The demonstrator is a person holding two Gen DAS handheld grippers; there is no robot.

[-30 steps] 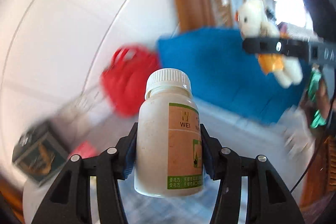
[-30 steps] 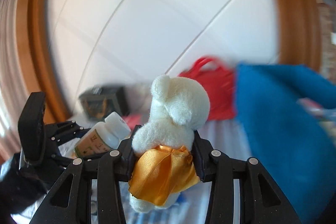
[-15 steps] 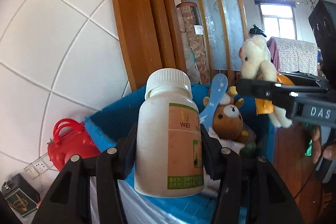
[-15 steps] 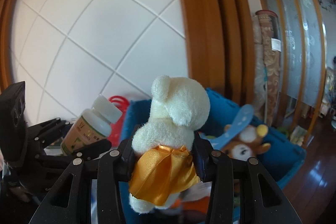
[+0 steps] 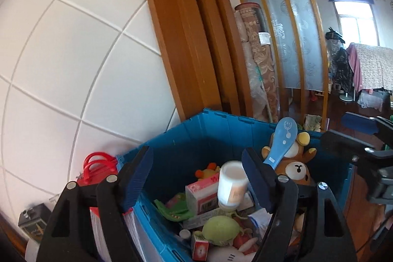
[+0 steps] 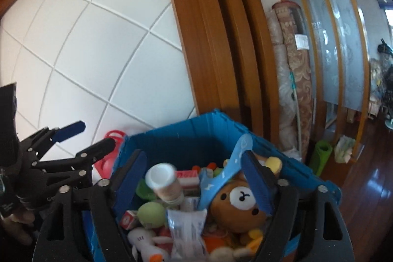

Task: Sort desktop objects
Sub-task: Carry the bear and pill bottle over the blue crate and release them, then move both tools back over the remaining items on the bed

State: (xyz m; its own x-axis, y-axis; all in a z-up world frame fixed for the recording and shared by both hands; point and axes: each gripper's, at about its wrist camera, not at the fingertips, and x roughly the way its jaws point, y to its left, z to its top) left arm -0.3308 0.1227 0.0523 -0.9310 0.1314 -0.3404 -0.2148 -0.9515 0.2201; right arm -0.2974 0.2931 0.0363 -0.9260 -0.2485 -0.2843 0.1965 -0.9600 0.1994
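Left claw [image 5: 196, 178] is over the blue bin [image 5: 208, 129], jaws opening, and the white pill bottle [image 5: 232, 188] is loose between them, blurry, cap tipped up toward the camera, already dropping onto the pile. Right claw [image 6: 194, 182] sits just beside it over the same bin, jaws opening too, nothing gripped. Both point forward and down, so my guess is backing out comes next.

Blue crate [image 5: 186, 139] brimming with toys and boxes.
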